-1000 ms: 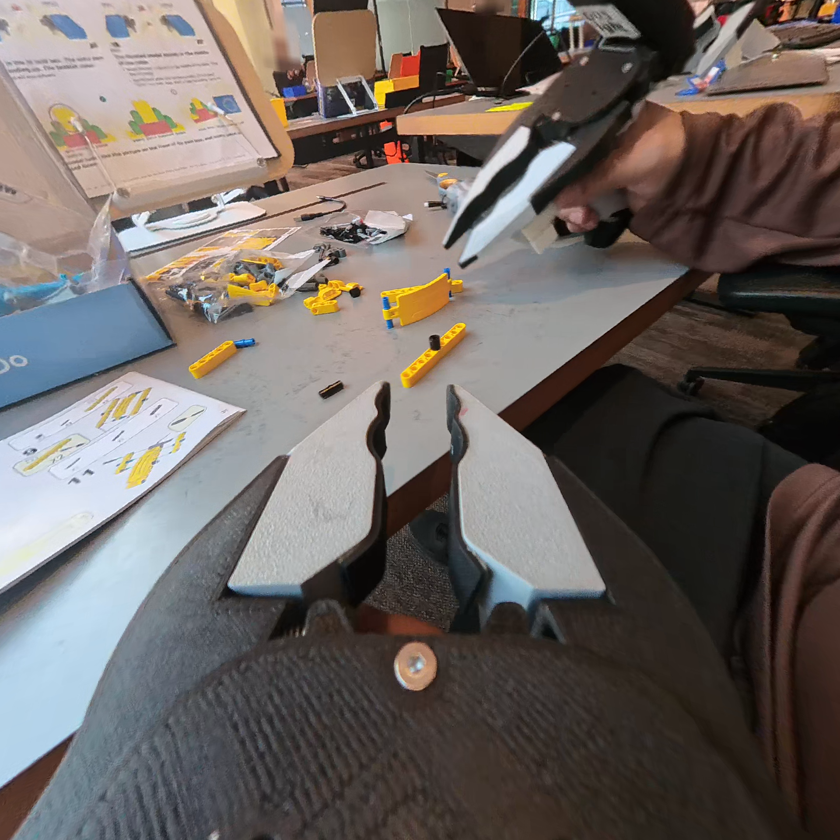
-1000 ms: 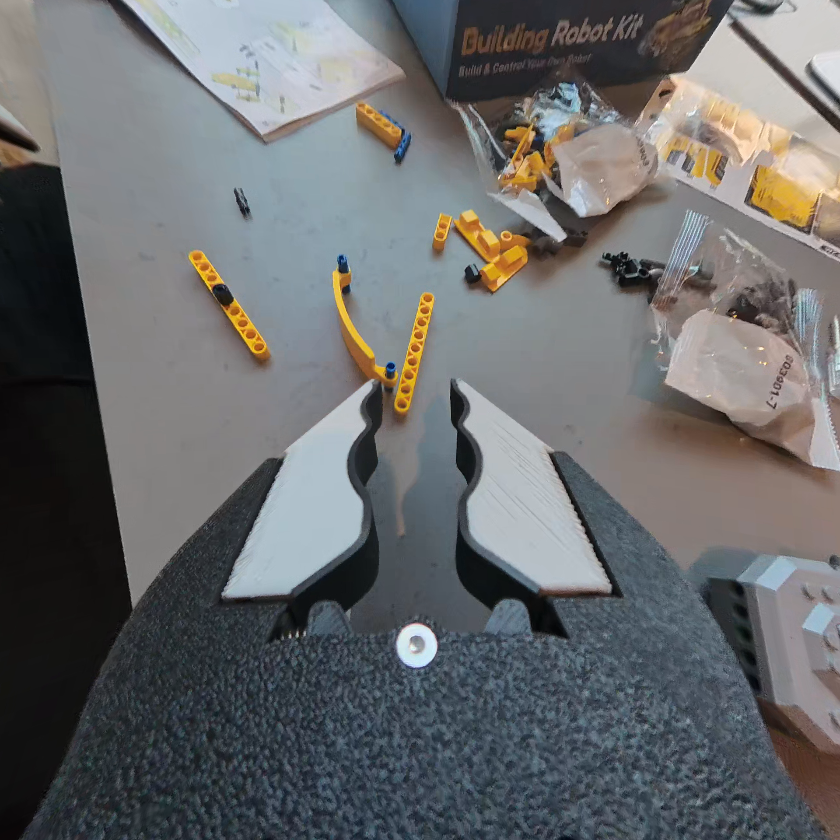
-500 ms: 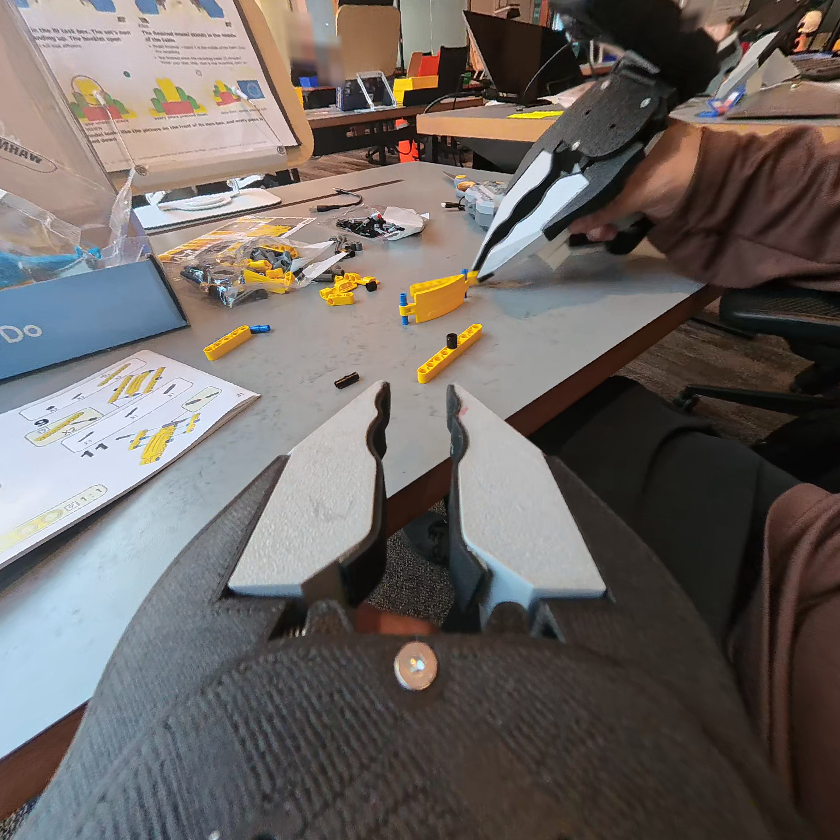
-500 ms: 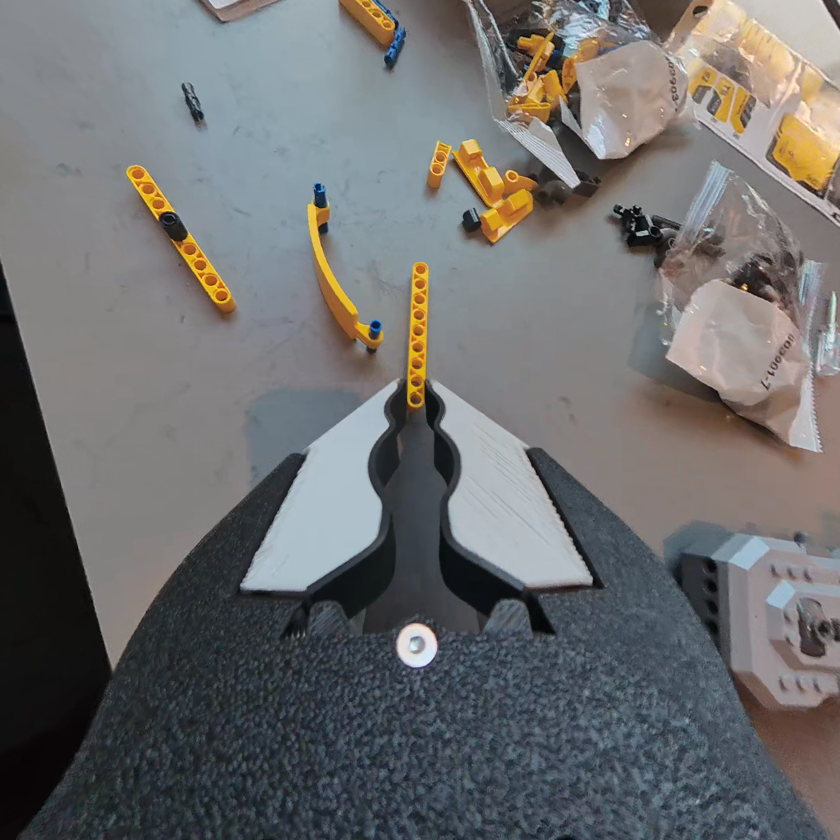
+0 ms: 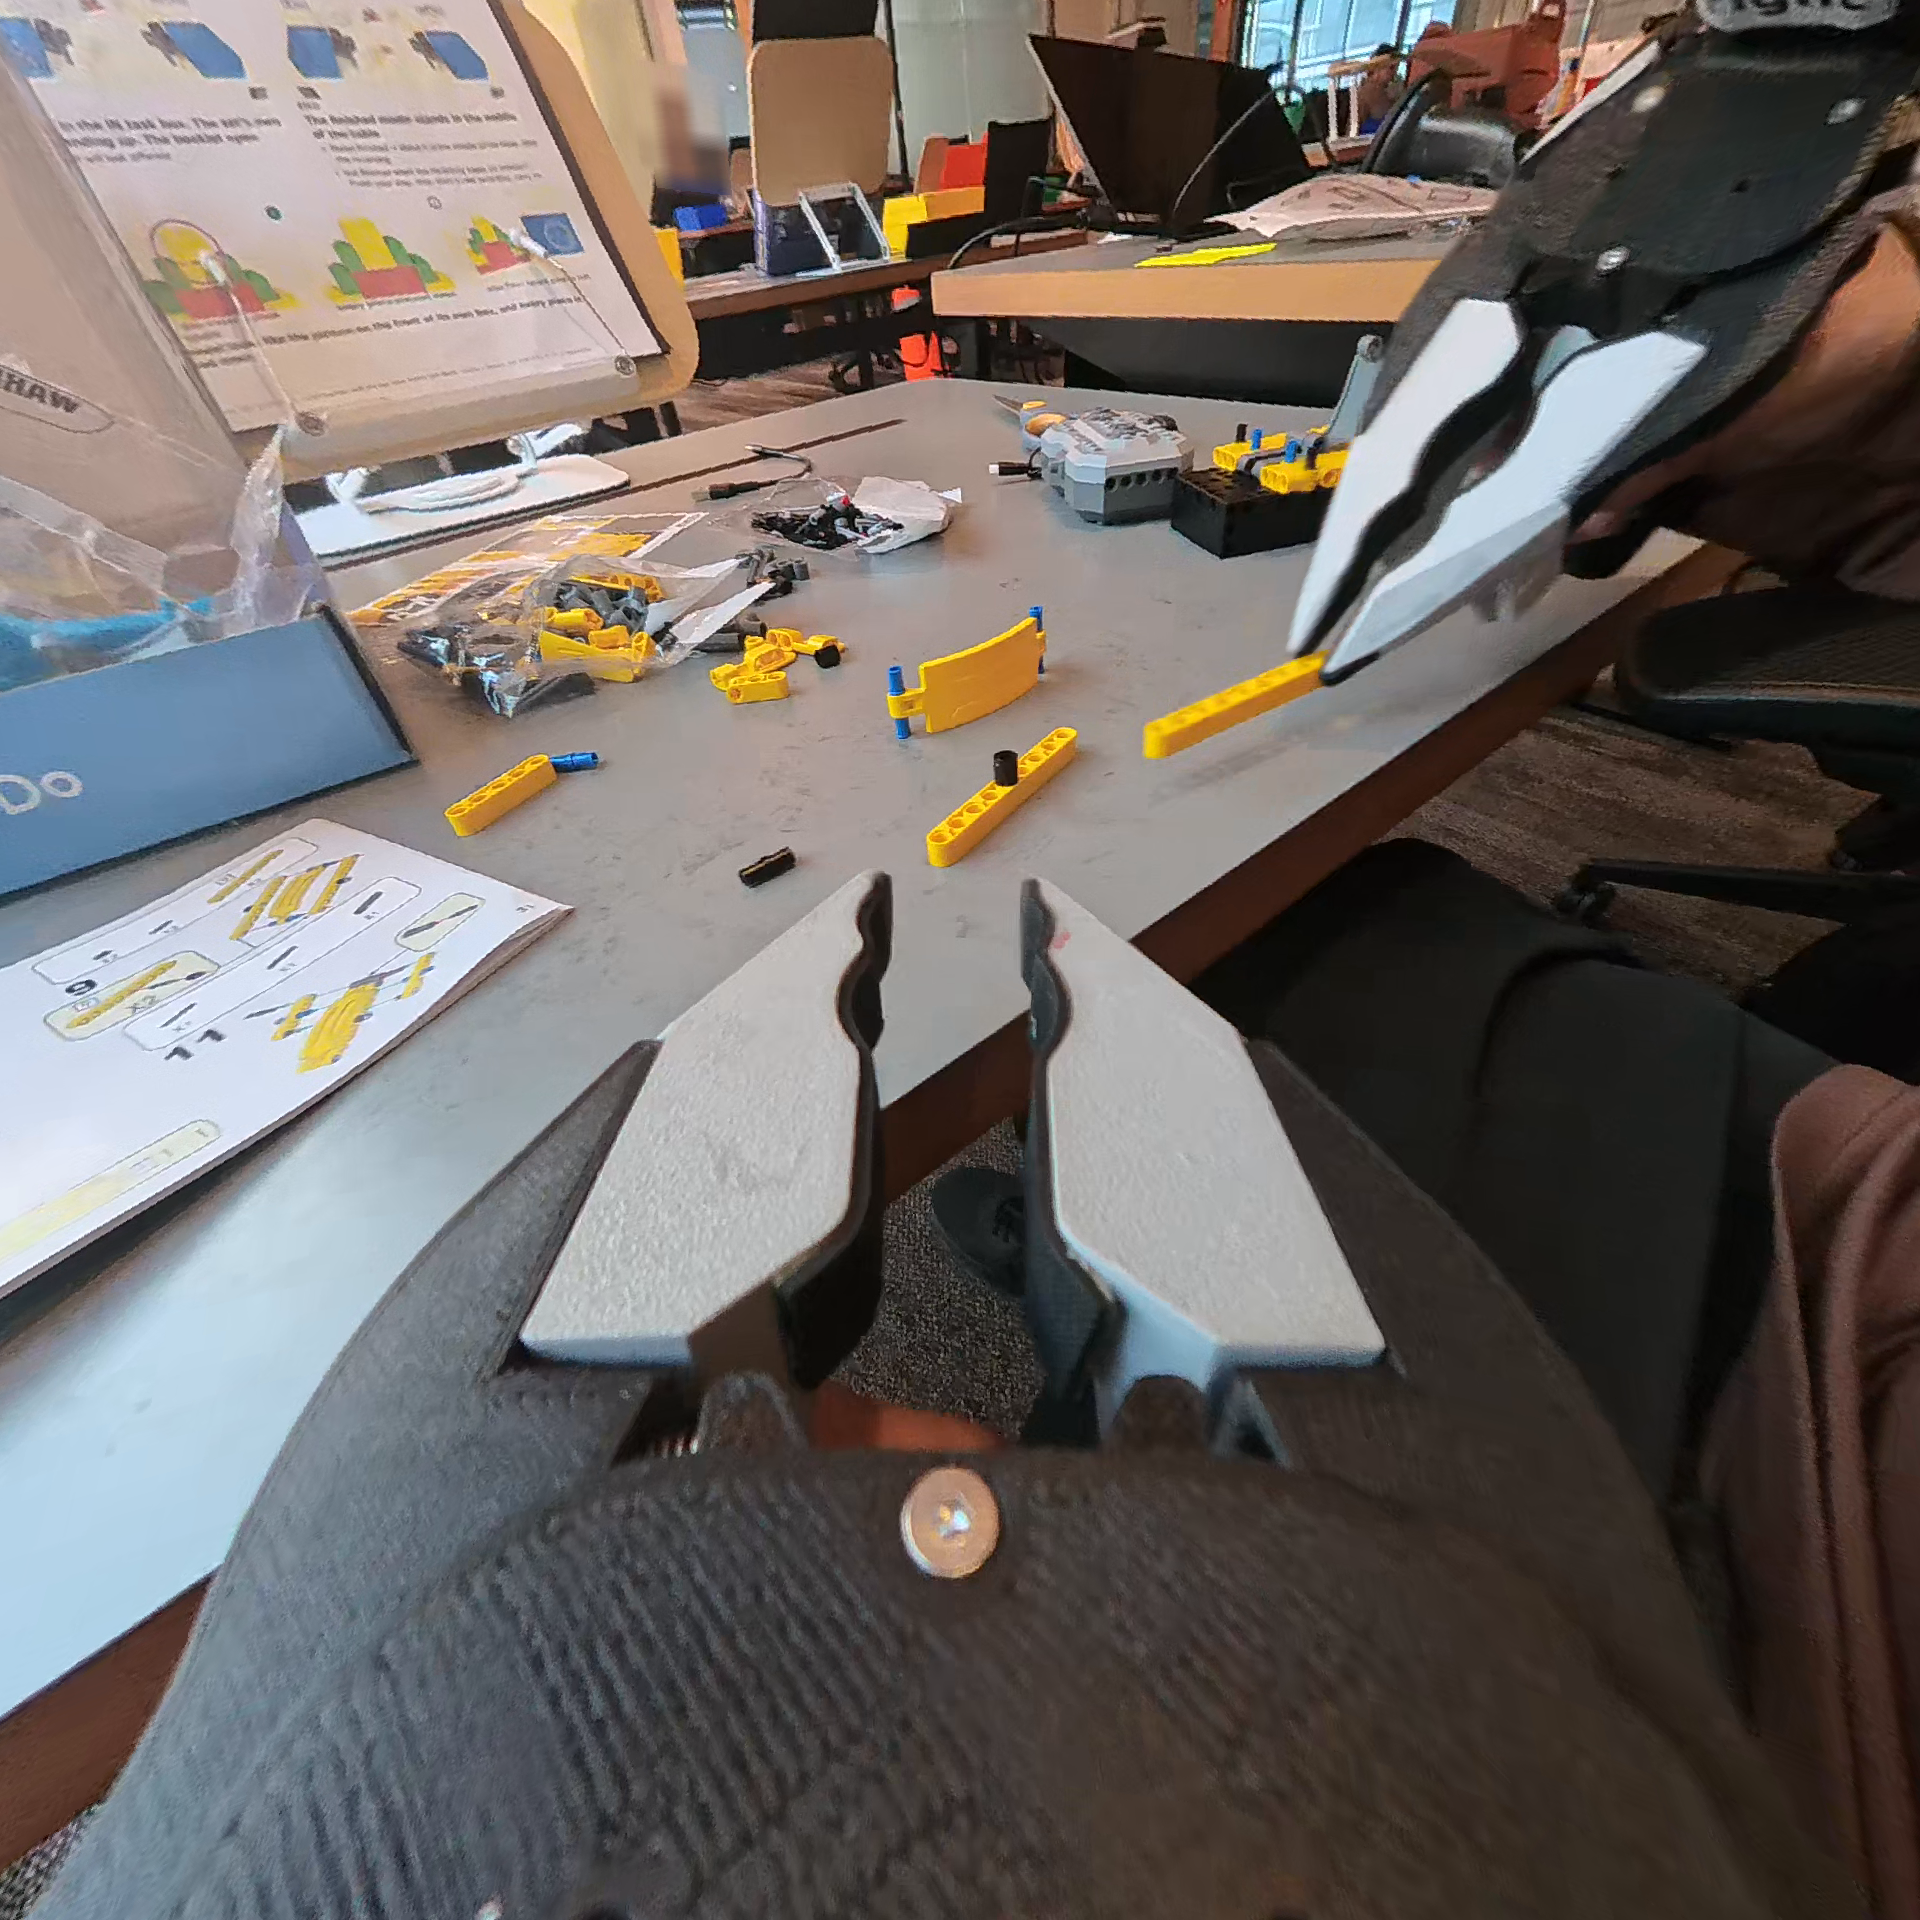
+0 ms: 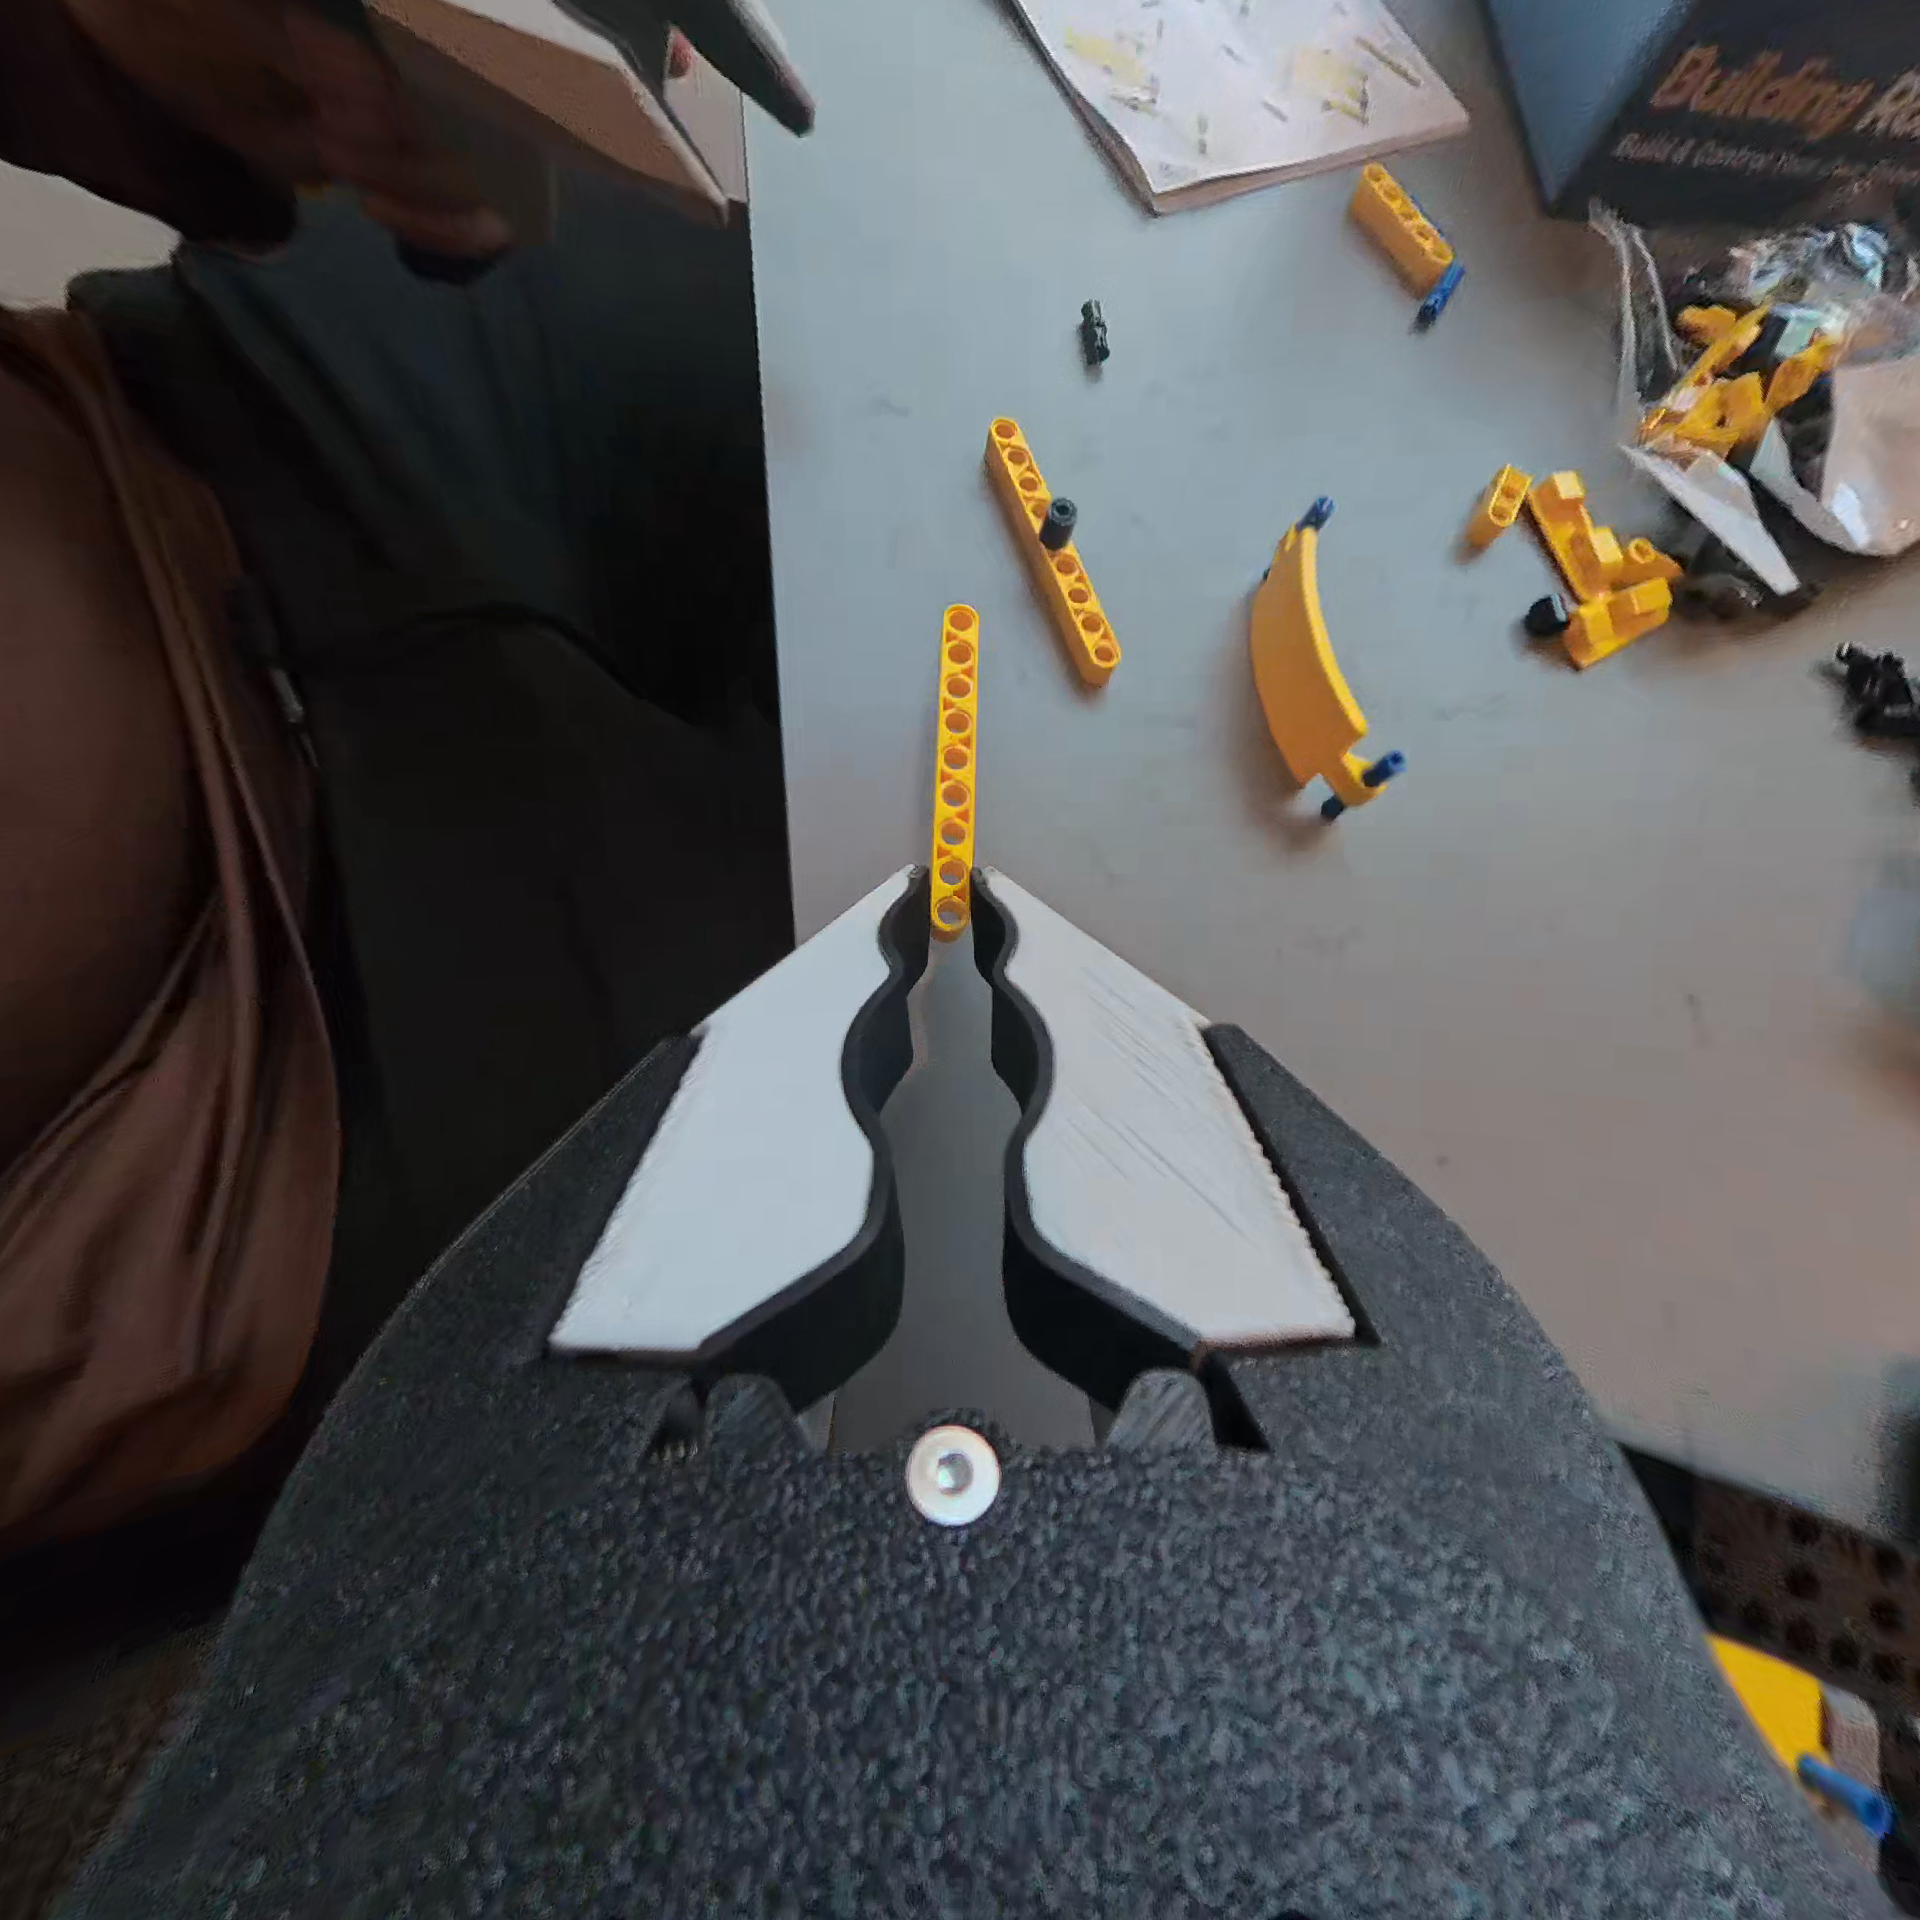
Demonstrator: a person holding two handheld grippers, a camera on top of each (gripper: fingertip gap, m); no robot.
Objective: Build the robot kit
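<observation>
My right gripper is shut on one end of a long yellow beam with holes and holds it above the grey table near its front edge. The left wrist view shows the same gripper with the beam sticking out level, clear of the table. My left gripper is open and empty, low over the table's front edge. Nearest to it lie a small black pin and a second yellow beam with a black pin in it.
A yellow curved panel with blue pins, a short yellow beam, loose yellow pieces, bags of parts, an open booklet, a blue box and a grey block lie on the table. A person's lap is at the edge. Across from one pair of fingers to the other is roughly 15 cm.
My right gripper came down, its pads closed on the end of the yellow beam, and it lifted the beam toward the table's front edge. My left gripper stayed open and nearly still.
</observation>
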